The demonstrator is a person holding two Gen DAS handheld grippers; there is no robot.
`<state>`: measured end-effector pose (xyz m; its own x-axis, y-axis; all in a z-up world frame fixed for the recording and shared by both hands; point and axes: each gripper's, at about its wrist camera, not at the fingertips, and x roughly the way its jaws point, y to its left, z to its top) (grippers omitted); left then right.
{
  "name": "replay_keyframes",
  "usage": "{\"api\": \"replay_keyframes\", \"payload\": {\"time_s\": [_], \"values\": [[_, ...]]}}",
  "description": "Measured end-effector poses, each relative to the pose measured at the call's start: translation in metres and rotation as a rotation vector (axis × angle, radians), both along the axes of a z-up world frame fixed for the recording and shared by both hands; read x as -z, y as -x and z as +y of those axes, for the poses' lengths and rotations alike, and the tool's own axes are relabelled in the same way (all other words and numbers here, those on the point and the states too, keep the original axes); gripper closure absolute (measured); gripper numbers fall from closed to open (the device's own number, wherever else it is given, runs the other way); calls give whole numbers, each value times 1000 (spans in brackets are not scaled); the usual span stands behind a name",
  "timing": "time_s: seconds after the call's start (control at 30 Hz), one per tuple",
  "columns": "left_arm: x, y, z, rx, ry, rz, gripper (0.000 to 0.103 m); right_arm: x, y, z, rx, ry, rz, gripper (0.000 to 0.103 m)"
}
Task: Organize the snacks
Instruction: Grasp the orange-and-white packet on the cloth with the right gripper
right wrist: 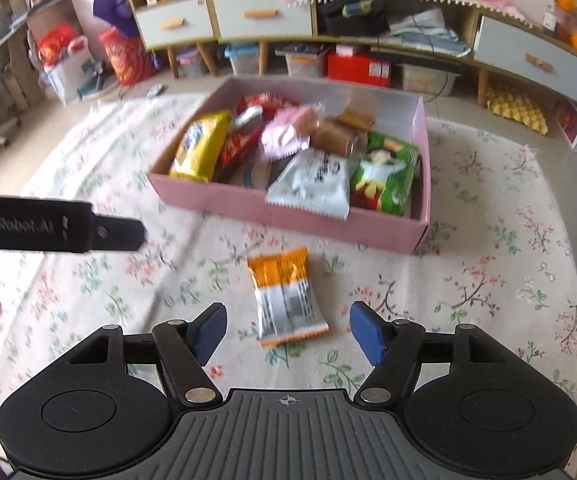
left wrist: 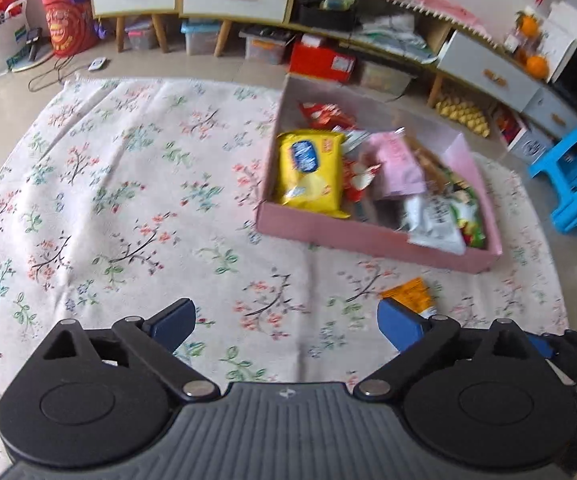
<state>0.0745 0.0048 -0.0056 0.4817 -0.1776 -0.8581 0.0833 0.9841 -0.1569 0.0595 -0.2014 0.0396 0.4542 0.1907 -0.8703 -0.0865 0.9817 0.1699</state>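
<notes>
- My right gripper stands with jaws apart and nothing pressed between them; the orange-and-silver snack packet lies flat on the floral rug, its lower end between the blue pads but clear of both.
- My left gripper is spread wide and empty over bare rug, on the side of the packet away from the stool.
- The pink box sits just beyond the packet, already crowded with bags.
- Risk, as I judge it: the packet is slick foil lying flat, so closing on it could skate it across the rug or catch only a crimped end.
- A white bag overhangs the box's near wall; a careless drop could knock it out, though blur makes its seating hard to read.
- Room is generous on the box's left, all open rug; on its right the rug's edge and a blue stool stand near.
</notes>
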Motion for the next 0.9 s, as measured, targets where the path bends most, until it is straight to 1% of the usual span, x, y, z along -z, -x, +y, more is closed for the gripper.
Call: {"api": "replay_keyframes", "payload": {"time_s": [0.07,0.1,0.13,0.17,0.23,0.37,0.5,0.67,0.73,0.9], "values": [[3,-3,5,-18,22,27,3,6,-5,-7,34,-48,25,32],[4,-5,8,-24,38,39,3,8,-7,-10,50,-69,33,30],[4,-7,9,-27,52,49,3,10,-9,-12,68,-80,36,25],[4,-6,10,-31,63,53,3,10,-11,-13,78,-78,34,22],[3,-5,11,-29,70,49,2,13,-13,-14,86,-60,31,21],[2,-6,9,-19,53,44,1,20,-16,-15,96,-40,48,21],[4,-8,12,-22,89,64,1,20,-17,-14,89,-60,49,21],[4,-7,12,-24,75,63,1,22,-18,-4,55,-50,54,21],[5,-7,13,-24,79,69,1,25,-20,-4,61,-39,61,21],[5,-9,18,-42,81,73,1,29,-23,-8,78,-60,71,21]]}}
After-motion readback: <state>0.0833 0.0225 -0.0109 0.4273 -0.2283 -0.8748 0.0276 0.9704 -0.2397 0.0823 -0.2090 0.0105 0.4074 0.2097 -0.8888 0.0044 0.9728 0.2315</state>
